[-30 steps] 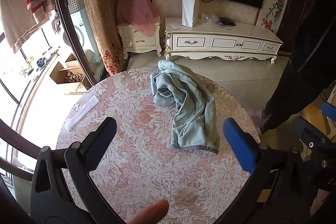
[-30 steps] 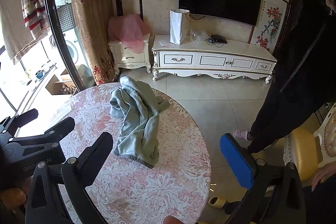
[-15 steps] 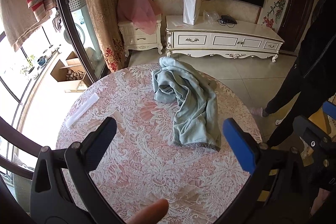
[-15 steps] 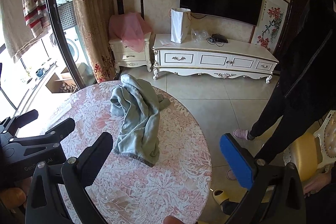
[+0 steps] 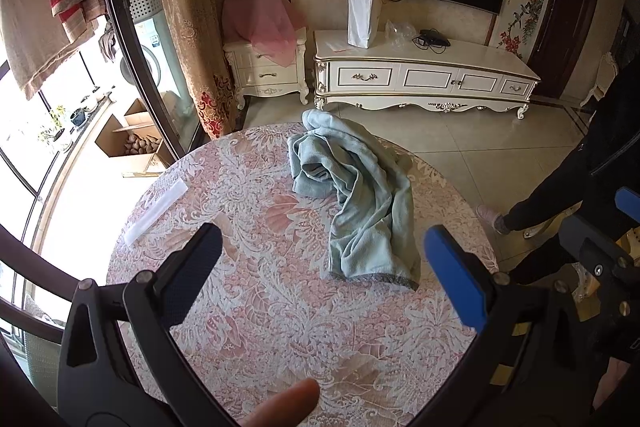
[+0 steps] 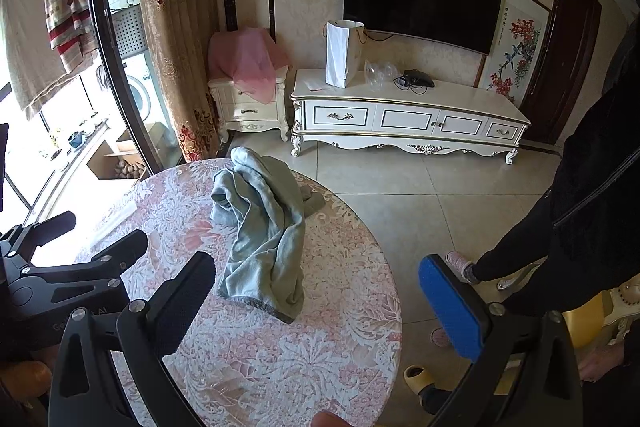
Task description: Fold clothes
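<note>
- Lying crumpled on the round surface, toward its far side: pale green garment, well apart from both grippers.
- Left gripper & right gripper both spread wide, holding nothing.
- Fabric looked soft, light, floppy; prob. best pinched at the near hem corners.
- Garment type, sleeves, far edge hidden in folds.

Not much to read here tbh. The left gripper body has faint lettering in the right wrist view, starts with "G" and ends in "AI", middle's too blurry. The flower scroll painting has characters, too small to read.
</note>
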A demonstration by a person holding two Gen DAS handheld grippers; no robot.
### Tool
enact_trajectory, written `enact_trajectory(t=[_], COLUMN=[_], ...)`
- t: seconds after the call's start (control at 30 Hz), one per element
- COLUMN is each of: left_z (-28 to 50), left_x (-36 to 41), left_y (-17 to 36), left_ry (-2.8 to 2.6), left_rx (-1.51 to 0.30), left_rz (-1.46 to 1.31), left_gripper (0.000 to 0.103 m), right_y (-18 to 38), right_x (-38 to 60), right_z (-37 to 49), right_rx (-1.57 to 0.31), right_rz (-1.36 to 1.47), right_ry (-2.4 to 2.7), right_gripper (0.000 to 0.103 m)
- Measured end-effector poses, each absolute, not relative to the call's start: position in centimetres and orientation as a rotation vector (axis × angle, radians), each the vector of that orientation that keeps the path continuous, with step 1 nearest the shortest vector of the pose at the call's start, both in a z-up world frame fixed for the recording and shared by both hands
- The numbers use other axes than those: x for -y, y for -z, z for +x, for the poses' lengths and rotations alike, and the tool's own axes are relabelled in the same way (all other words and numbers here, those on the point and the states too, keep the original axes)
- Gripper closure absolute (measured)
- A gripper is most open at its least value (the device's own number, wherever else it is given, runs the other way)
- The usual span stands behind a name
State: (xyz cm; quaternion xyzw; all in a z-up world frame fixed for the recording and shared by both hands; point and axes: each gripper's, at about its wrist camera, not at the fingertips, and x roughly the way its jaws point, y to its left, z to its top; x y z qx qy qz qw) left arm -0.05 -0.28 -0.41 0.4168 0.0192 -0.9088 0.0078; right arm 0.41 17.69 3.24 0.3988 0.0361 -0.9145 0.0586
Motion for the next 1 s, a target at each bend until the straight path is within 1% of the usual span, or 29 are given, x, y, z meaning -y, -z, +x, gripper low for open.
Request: enact_trajectory(t=[1.0], left_z=[-0.32], left_x=[-0.14], left_y=[1.0], left_ry=[2.837], left_rx=[-0.045], left_rz=[1.329], left_gripper=[0.001], right_y=[-2.96], right_x=[-18.07], right_z=[0.23], right_rx=[-0.087], right_rz=[1.221], right_ry=[2.777], right_gripper=[0.0])
